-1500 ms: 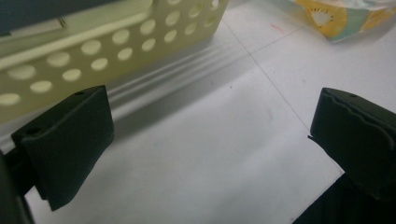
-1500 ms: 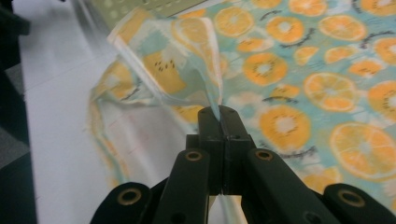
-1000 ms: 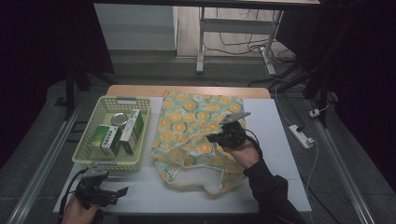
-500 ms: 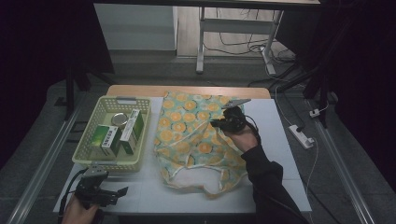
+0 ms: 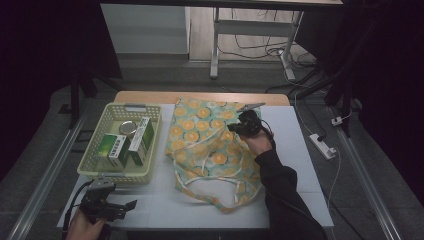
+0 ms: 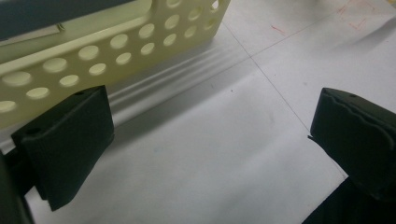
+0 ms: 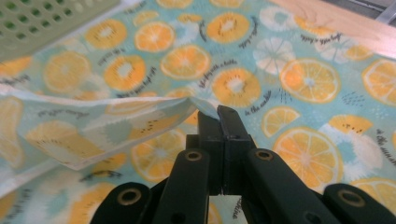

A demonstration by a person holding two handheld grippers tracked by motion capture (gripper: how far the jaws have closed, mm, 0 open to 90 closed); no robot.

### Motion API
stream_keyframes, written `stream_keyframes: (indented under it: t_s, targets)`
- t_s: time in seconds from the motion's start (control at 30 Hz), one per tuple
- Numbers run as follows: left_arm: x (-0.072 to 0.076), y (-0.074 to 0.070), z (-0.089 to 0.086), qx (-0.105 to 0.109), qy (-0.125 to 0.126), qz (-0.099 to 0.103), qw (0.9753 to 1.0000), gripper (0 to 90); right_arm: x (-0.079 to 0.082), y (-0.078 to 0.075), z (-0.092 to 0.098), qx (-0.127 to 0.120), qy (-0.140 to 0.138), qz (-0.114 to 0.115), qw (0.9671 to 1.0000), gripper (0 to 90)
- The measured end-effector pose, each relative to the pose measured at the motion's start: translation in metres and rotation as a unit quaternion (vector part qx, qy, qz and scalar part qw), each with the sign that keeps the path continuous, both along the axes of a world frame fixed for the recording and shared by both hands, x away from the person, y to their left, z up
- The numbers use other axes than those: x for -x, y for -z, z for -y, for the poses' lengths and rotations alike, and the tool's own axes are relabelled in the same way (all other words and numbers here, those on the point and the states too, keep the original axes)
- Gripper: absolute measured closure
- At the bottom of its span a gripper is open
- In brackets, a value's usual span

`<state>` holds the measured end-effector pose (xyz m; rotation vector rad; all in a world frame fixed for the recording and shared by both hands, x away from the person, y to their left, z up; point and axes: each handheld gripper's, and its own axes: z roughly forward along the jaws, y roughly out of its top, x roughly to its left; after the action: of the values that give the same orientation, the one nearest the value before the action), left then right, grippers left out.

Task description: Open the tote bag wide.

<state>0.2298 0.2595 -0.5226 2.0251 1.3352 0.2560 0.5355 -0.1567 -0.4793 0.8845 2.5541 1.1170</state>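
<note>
With your right gripper [image 7: 218, 116] pinching a fold of the fruit-print bag [image 5: 210, 150] mid-tabletop, lift slowly and keep the pinch firm — your left gripper [image 6: 210, 154] rests spread at the near-left corner — beside the basket [image 5: 95, 167].

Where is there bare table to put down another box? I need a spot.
Free: the white table strip between the basket and the near edge, beside the left hand-held gripper; also the strip right of the fruit-print bag. Crowded: the basket, and the middle under the bag.
</note>
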Motion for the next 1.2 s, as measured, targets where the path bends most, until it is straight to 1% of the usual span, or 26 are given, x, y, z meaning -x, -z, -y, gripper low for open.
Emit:
stream_keyframes:
  t_s: [0.03,0.1,0.2,0.33,0.4,0.47,0.53,0.57,0.63,0.67,0.7,0.77,0.87,0.9,0.93,1.0,1.07,1.2]
  targets:
    - [0.0,0.0,0.0,0.0,0.0,0.0,1.0,0.0,-0.001,0.006,-0.001,0.009,-0.002,0.0,1.0,89.7]
    - [0.0,0.0,0.0,0.0,0.0,0.0,1.0,0.0,-0.002,0.016,-0.002,0.023,-0.004,-0.008,0.9997,89.6]
    - [0.0,0.0,0.0,-0.001,0.001,0.001,1.0,0.0,-0.002,0.028,-0.002,0.043,-0.009,-0.012,0.999,89.6]
    - [0.0,0.0,0.0,0.0,0.001,0.002,1.0,0.0,-0.003,0.036,0.0,0.051,-0.01,-0.017,0.9985,89.2]
    - [0.0,0.0,0.0,0.0,0.001,0.002,1.0,0.0,-0.004,0.038,0.002,0.054,-0.008,-0.023,0.9982,86.7]
    - [0.001,0.0,0.0,0.001,0.001,0.003,1.0,0.0,-0.004,0.037,0.005,0.048,-0.003,-0.029,0.9984,79.5]
    - [0.001,0.0,0.0,0.001,-0.001,0.002,1.0,0.0,-0.003,0.033,0.007,0.036,-0.007,-0.038,0.9986,69.1]
    - [0.001,0.0,0.0,0.001,-0.001,0.002,1.0,0.0,-0.002,0.03,0.008,0.031,-0.007,-0.04,0.9987,65.7]
    - [0.001,0.0,0.0,0.001,-0.001,0.002,1.0,0.0,0.002,0.023,0.009,0.019,-0.008,-0.03,0.9994,58.7]
    - [0.001,0.0,0.0,0.0,-0.001,0.002,1.0,0.0,0.004,0.02,0.01,0.013,-0.01,-0.032,0.9993,53.8]
    - [0.001,0.0,0.0,0.0,0.0,0.003,1.0,0.0,0.007,0.017,0.01,0.012,-0.013,-0.032,0.9993,50.6]
    - [0.001,0.0,0.0,0.0,0.0,0.002,1.0,0.0,0.013,0.013,0.011,0.01,-0.016,-0.022,0.9996,44.7]
    - [0.001,0.0,0.0,0.0,-0.001,0.003,1.0,0.0,0.02,0.007,0.01,-0.001,-0.026,-0.026,0.9993,34.5]
    - [0.001,0.0,0.0,0.001,-0.002,0.003,1.0,0.0,0.023,0.005,0.009,-0.003,-0.031,-0.027,0.9992,30.8]
    - [0.001,0.0,0.0,0.001,-0.002,0.002,1.0,0.0,0.026,0.004,0.008,-0.003,-0.036,-0.033,0.9988,27.4]
    - [0.001,0.0,0.0,0.002,-0.002,0.003,1.0,0.0,0.032,0.003,0.006,-0.003,-0.044,-0.04,0.9982,24.7]
    - [0.001,0.0,0.0,0.002,-0.002,0.003,1.0,0.0,0.039,0.003,0.005,-0.002,-0.052,-0.043,0.9977,18.2]
    - [0.001,0.0,0.0,0.002,-0.002,0.003,1.0,0.0,0.055,0.005,0.001,0.005,-0.062,-0.053,0.9967,9.9]
